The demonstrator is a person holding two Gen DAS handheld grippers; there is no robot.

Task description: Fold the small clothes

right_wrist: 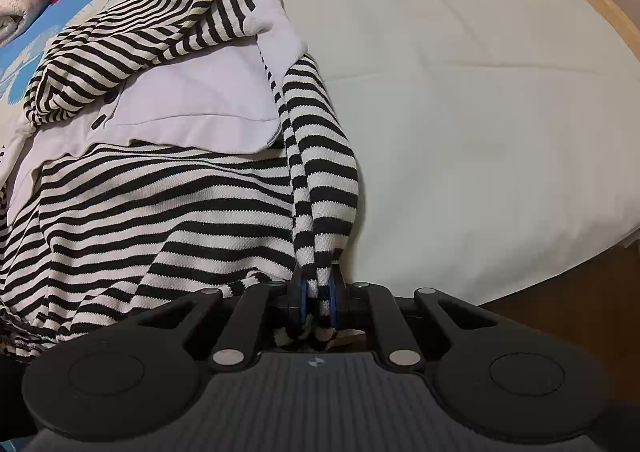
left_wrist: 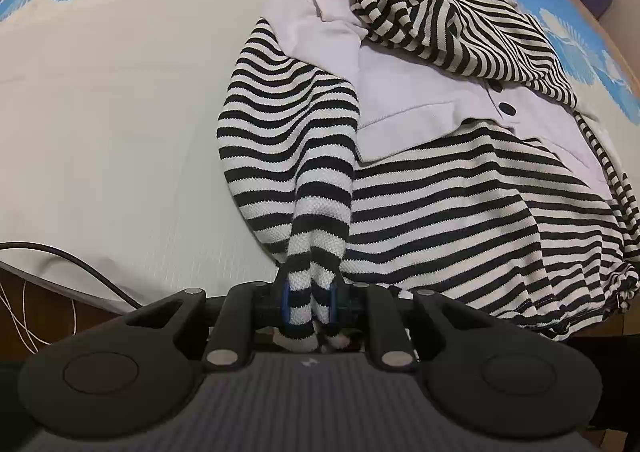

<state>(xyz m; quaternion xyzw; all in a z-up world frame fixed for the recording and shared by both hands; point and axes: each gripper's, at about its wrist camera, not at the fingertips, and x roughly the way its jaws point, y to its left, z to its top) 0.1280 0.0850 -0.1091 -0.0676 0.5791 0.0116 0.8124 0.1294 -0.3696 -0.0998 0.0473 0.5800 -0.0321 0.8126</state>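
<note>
Both grippers, left gripper [left_wrist: 310, 302] and right gripper [right_wrist: 319, 302], clamp striped top [left_wrist: 440, 204]; no legible writing.

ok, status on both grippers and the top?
Left gripper shut on striped top. Right gripper shut on it too. Top crumpled on bed. Nothing in the way.

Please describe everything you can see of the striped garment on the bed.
The striped garment is a black-and-white knit top with a wide plain white collar panel carrying dark buttons. It lies crumpled on the pale bedcover, its upper part bunched and folded over itself. Its lower body spreads fairly flat. The left gripper pinches one gathered lower corner; the right gripper pinches the other. Both corners are drawn up taut from the bed.
</note>
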